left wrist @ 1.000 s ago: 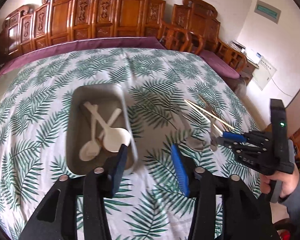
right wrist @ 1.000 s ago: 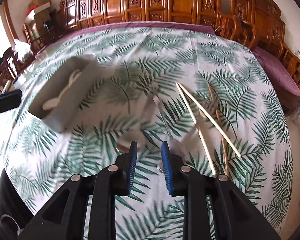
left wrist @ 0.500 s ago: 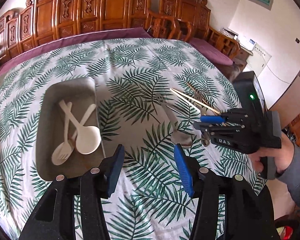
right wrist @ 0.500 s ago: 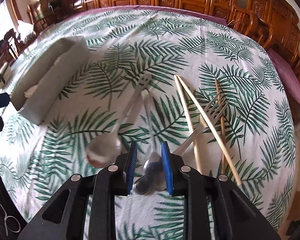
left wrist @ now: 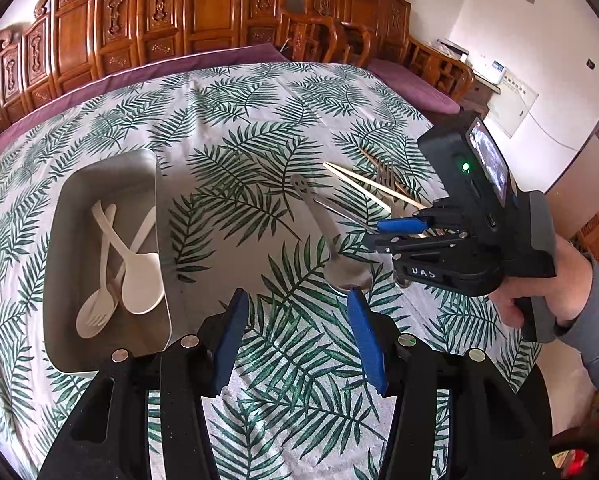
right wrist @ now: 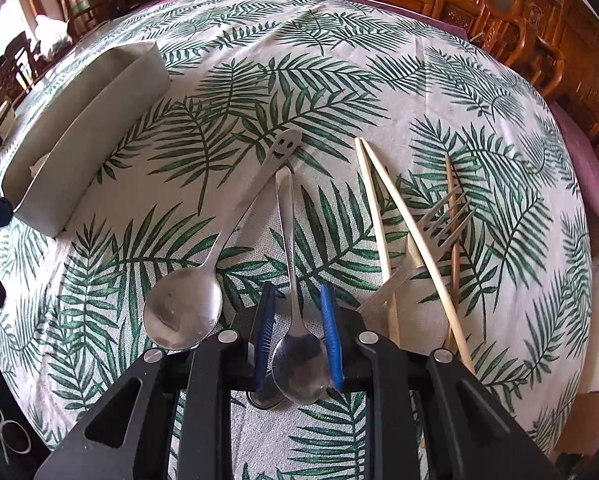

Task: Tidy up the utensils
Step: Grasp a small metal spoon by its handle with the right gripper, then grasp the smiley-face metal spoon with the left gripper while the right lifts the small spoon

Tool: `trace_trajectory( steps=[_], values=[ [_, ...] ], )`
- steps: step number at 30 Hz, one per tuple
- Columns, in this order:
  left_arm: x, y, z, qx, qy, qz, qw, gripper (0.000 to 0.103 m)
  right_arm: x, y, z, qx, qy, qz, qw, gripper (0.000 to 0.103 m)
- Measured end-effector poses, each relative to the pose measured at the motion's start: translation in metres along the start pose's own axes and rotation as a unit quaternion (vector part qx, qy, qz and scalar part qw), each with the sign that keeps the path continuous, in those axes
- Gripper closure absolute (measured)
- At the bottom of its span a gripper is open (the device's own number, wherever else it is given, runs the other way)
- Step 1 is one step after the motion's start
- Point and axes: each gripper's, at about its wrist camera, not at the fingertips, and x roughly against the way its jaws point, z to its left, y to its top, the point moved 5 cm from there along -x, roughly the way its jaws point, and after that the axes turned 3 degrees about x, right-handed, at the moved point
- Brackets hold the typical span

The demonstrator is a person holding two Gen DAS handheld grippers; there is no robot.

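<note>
A grey tray on the leaf-print cloth holds two white spoons and a white fork; its outer wall shows in the right wrist view. My right gripper is open, its blue pads astride the neck of a small metal spoon. A larger metal spoon with a smiley handle lies to its left. A metal fork and wooden chopsticks lie to the right. My left gripper is open and empty, just right of the tray. The right gripper also shows there.
Carved wooden chairs line the table's far side. A purple cloth covers the table's far edge. Scissors show at the lower left in the right wrist view.
My right gripper has come down over the metal utensils until its pads sit either side of the small spoon. My left gripper has drifted right, away from above the tray.
</note>
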Motion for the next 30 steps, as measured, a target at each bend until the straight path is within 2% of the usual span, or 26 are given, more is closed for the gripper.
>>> trace_trajectory(
  steps=[1,6,17,30],
  values=[
    [-0.001,-0.001,0.000,0.000,0.001,0.002,1.0000,0.054,0.000,0.000,0.000,-0.001,0.001,0.001,1.000,0.093],
    [-0.005,-0.002,0.002,0.003,0.004,0.007,1.0000,0.054,0.002,-0.002,0.002,-0.002,-0.003,0.002,1.000,0.097],
    [-0.016,-0.003,-0.007,0.001,0.004,0.014,0.9999,0.054,0.046,-0.023,-0.001,-0.049,0.020,-0.046,0.998,0.098],
    [-0.051,0.008,-0.029,-0.007,0.003,0.037,0.9993,0.054,0.065,-0.072,-0.015,-0.084,0.026,-0.052,0.995,0.097]
  ],
)
